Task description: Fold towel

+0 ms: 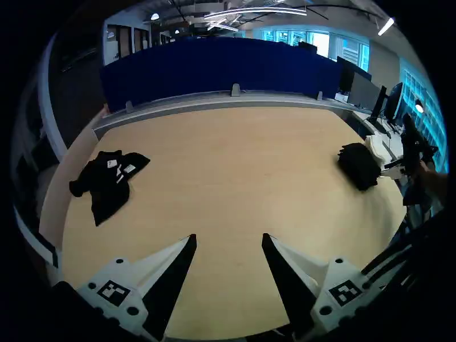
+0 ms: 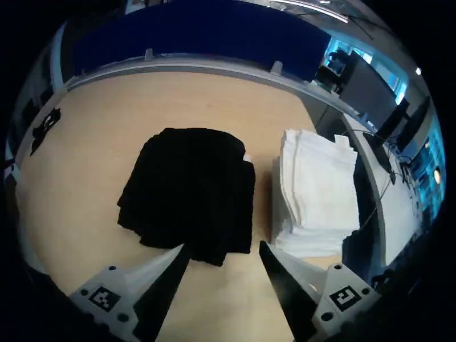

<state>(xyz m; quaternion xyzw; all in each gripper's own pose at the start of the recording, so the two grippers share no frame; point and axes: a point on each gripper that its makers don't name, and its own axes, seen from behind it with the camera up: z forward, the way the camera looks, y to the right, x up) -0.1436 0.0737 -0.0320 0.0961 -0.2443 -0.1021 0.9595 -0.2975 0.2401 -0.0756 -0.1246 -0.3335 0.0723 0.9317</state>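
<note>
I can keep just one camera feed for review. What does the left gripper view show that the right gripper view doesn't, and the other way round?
Left gripper view: the left gripper, fingers apart over bare table, and a hand at the far right edge. Right gripper view: the right gripper, fingers apart at the near edge of the black folded stack, with layers of the white towel stack visible. Both: the table, both stacks, the crumpled black cloth and blue partition.

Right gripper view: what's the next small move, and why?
Probably draw the right gripper back from the folded black stack and swing it toward the crumpled black towel across the table. Its jaws stand open and empty, the black stack looks finished beside the white stack, and the crumpled towel lies unfolded.
</note>
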